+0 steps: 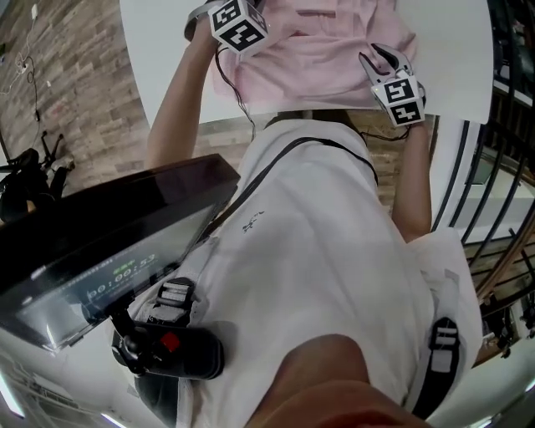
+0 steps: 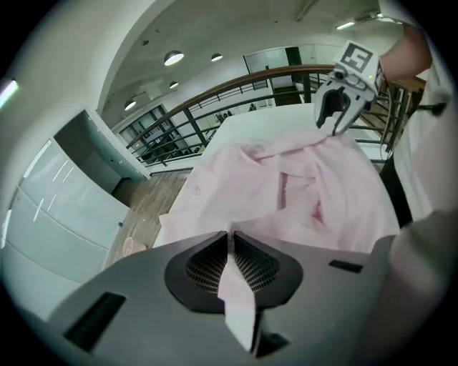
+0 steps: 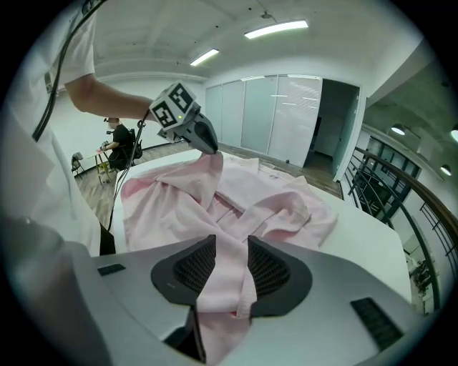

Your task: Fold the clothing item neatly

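The pink shirt (image 1: pixel 322 46) lies rumpled on the white table (image 1: pixel 456 58) at the top of the head view, its near edge held up at two spots. At the upper left, the left gripper (image 1: pixel 234 21) has its jaws almost together on a thin fold of the pink cloth. In the left gripper view that strip runs up between the mesh pads (image 2: pixel 204 266). To the right of it, just above the person's white top (image 1: pixel 334 251), the right gripper (image 1: pixel 380 63) has its jaws partly apart, clamped on a thicker bunched fold. In the right gripper view this fold fills the gap between the pads (image 3: pixel 189 270). The rest of the shirt spreads across the table behind both grippers. A dark screen (image 1: pixel 109 234) sits at the lower left of the head view, and a black railing (image 1: pixel 501 201) runs down its right edge.
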